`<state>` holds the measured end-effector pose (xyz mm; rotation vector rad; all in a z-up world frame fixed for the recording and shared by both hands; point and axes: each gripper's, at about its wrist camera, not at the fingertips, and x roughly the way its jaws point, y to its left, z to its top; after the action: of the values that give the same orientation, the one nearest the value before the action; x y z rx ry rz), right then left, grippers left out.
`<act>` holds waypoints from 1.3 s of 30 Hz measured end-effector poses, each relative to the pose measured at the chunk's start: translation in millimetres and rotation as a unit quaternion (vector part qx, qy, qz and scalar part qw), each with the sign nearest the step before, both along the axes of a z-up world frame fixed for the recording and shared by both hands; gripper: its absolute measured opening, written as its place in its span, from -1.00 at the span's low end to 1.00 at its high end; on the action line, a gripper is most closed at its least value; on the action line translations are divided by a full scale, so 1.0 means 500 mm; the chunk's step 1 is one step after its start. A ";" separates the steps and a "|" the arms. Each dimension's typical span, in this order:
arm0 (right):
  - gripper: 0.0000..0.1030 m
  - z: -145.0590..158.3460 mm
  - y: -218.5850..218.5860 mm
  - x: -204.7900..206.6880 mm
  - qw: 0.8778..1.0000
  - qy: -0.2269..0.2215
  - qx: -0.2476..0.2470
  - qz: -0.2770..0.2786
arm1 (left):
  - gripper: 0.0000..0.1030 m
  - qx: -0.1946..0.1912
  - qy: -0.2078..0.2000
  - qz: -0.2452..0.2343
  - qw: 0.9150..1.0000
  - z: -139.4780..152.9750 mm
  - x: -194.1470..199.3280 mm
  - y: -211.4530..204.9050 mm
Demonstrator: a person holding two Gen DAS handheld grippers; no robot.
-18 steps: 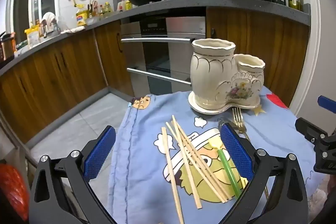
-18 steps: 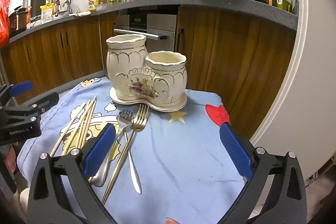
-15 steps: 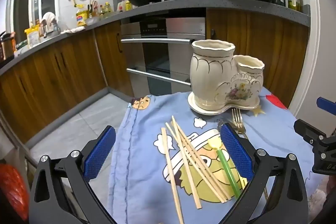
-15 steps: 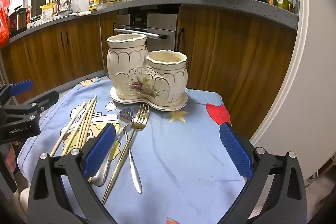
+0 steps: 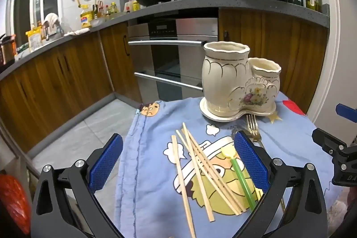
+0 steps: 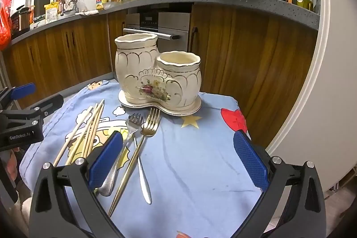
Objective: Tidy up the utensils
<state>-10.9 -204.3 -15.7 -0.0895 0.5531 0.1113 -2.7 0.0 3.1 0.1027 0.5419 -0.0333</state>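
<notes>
The wooden chopsticks (image 5: 200, 168) lie in a loose fan on the blue cartoon cloth (image 6: 189, 160) covering the tabletop, their long axes running from the near edge toward the ceramic holder (image 6: 156, 79), tips spreading slightly. Beside them, a green spoon (image 5: 239, 173) with a pale yellow bowl lies along the same line, bowl end toward the holder. A gold fork (image 6: 142, 144) and a silver fork (image 6: 131, 126) point their tines at the holder's base; a silver handle (image 6: 142, 180) crosses under the gold fork.

The holder is a cream two-pot piece on a shared saucer, one pot tall, one short. Nothing sticks up out of either pot; their insides cannot be seen.

The left claw (image 5: 178, 164) stands wide with nothing gripped, the chopsticks lying below between its blue pads. The right claw (image 6: 178, 162) is equally wide and holds nothing; the forks lie just inside its left pad, bare cloth under the rest.
</notes>
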 end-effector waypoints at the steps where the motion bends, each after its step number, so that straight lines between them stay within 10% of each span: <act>1: 0.90 -0.001 0.000 0.001 1.000 0.002 0.001 0.000 | 0.93 0.000 0.000 0.000 1.000 0.000 0.000 0.000; 39: 0.90 -0.006 -0.007 -0.009 1.000 0.010 0.005 0.004 | 0.93 0.004 -0.004 0.004 1.000 0.013 -0.010 0.012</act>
<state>-15.5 -207.8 -18.8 -0.0808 0.5713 0.1237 -7.7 6.2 9.6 0.1086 0.5341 -0.0235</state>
